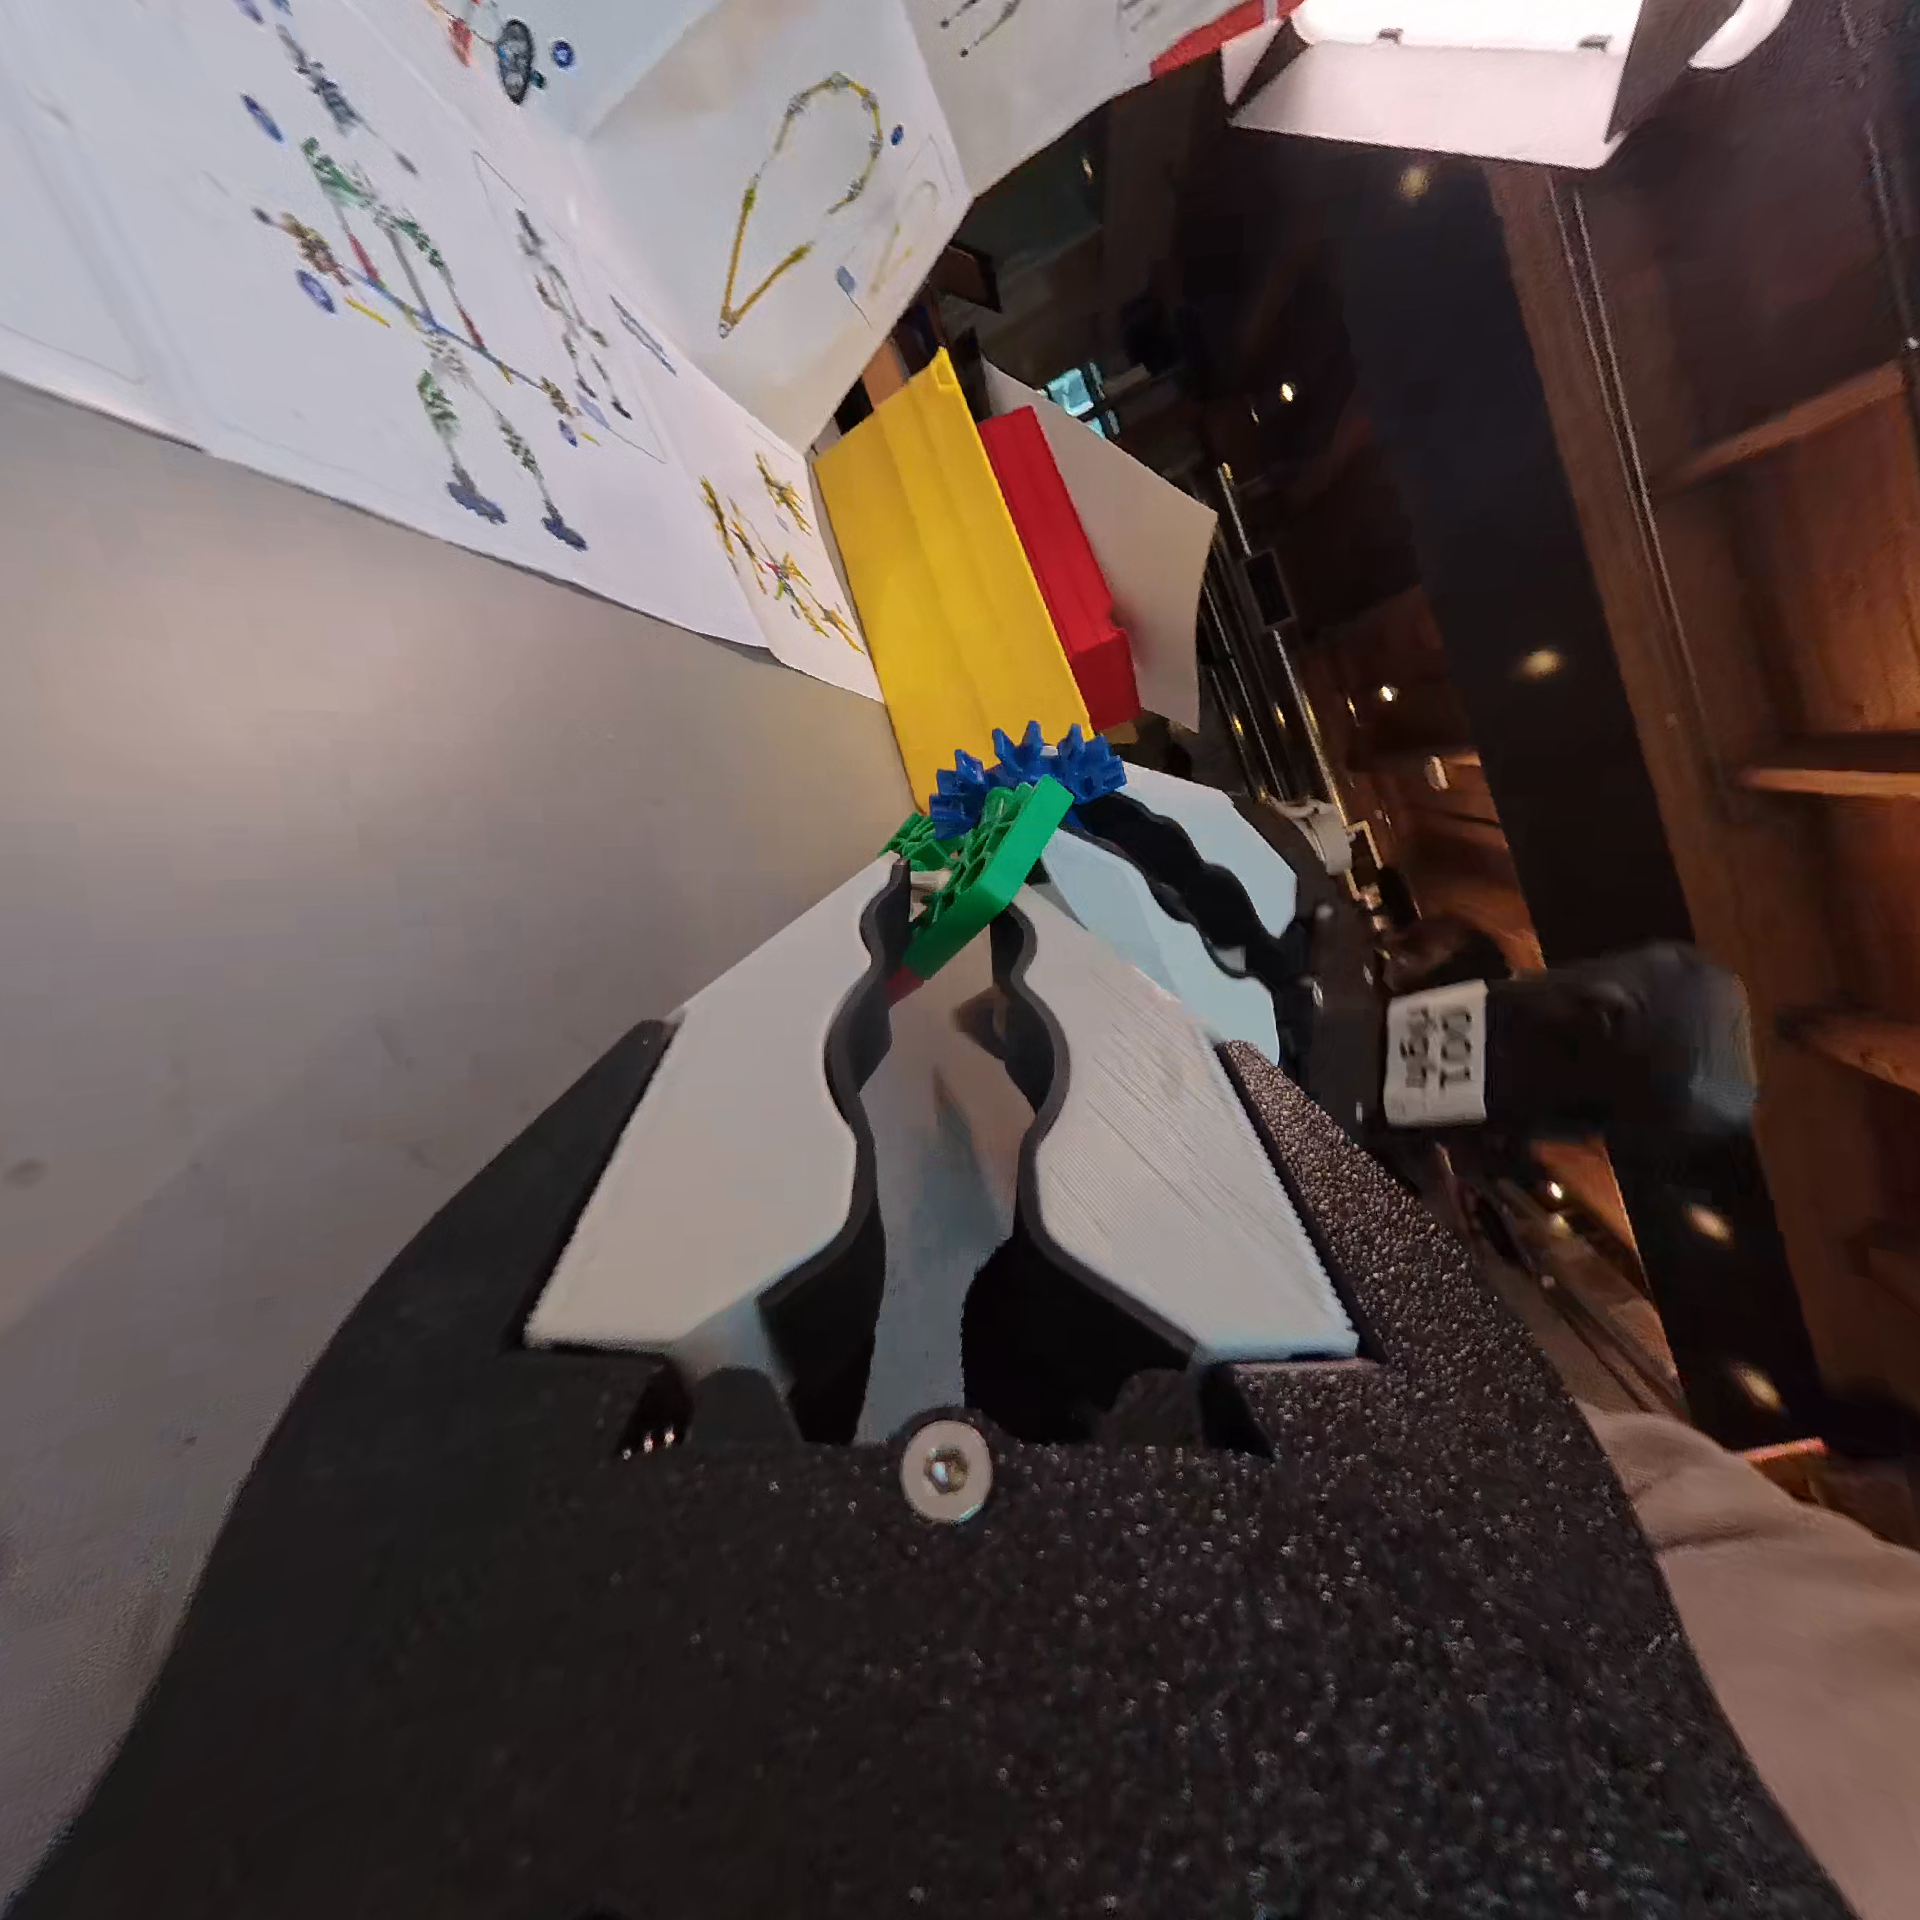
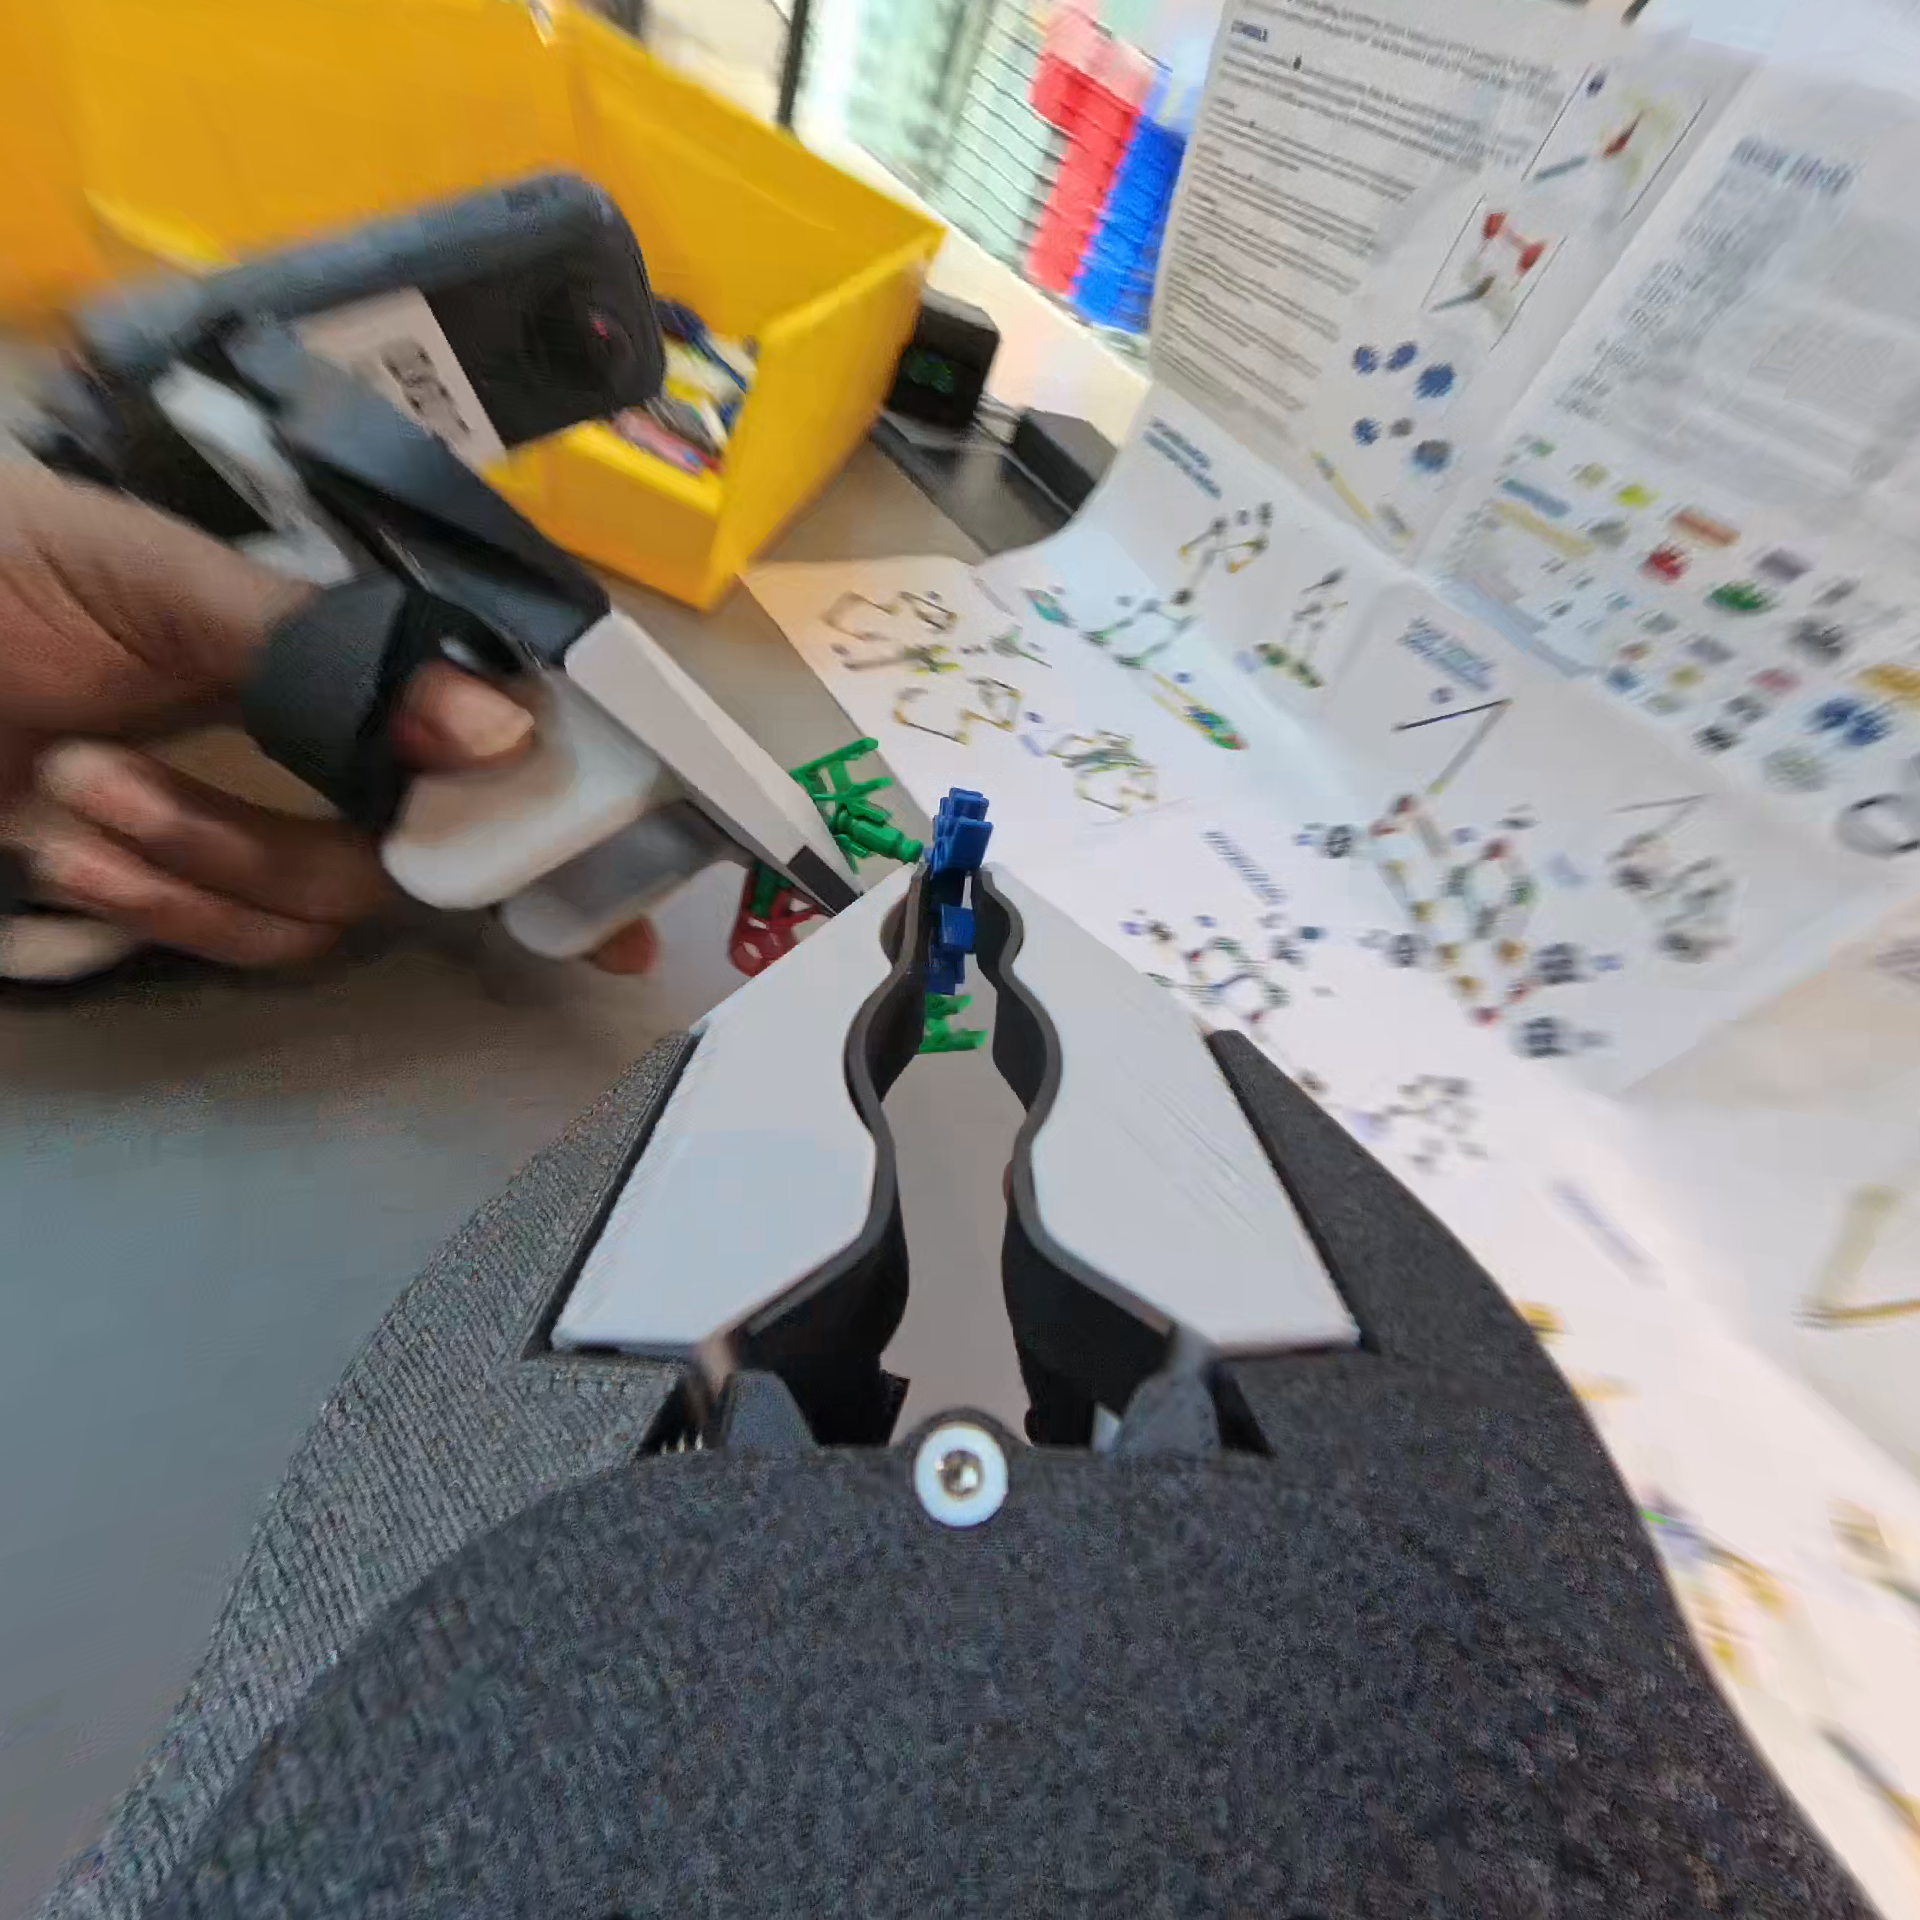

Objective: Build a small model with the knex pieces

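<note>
Left gripper (image 1: 951, 914): fingers pinch a green connector piece (image 1: 982, 883) at its edge; red part (image 1: 902, 982) shows just behind it between the fingers
Right gripper (image 2: 948, 894): pressed together on a blue connector cluster (image 2: 956, 873); a green piece (image 2: 948, 1023) sits lower in the gap
Junction: green and blue parts touch, held above the grey table (image 1: 312, 831), both tips close together
Risk: grip on the green piece looks shallow; a twist between the two hands could likely pop it loose or split the joint; small parts would scatter over the instruction sheets (image 2: 1455, 727)
Beyond: yellow bin (image 2: 810, 343) lies past the left tool
Unclear: how the pieces interlock; bin contents blurred; red bin (image 1: 1060, 561) partly covered by a sheet; motion blur throughout
</note>
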Action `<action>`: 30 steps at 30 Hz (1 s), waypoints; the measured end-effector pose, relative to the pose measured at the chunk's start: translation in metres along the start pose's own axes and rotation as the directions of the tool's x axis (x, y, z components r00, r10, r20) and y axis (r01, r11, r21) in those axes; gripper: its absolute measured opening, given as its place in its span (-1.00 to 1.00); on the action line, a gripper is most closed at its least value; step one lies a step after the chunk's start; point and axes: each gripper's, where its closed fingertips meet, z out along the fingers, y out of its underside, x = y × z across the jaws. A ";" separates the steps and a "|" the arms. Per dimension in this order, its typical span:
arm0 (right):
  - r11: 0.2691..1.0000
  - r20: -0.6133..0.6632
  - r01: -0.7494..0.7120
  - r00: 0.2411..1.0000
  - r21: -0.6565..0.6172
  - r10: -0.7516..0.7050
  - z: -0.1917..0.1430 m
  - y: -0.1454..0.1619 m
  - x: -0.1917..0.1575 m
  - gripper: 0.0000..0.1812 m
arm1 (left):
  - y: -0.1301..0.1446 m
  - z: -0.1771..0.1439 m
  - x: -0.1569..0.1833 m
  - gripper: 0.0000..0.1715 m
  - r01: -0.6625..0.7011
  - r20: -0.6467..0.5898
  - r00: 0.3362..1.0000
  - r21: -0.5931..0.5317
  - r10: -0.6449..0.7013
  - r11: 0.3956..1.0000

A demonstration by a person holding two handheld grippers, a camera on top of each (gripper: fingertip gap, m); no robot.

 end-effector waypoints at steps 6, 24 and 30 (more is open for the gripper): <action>0.682 0.621 -0.726 0.497 -0.085 0.607 -0.038 -0.025 -0.005 -0.95 | 0.014 0.000 0.048 -0.95 -0.606 -0.134 0.795 -0.119 0.592 0.787; 0.658 0.677 -0.753 0.482 -0.005 0.556 -0.049 -0.044 -0.008 -0.96 | 0.031 0.008 0.064 -0.94 -0.618 -0.184 0.784 -0.131 0.593 0.775; 0.859 0.657 -0.511 0.636 -0.034 0.405 -0.054 -0.028 -0.022 -0.94 | 0.042 0.003 0.053 -0.95 -0.685 -0.181 0.728 -0.229 0.661 0.692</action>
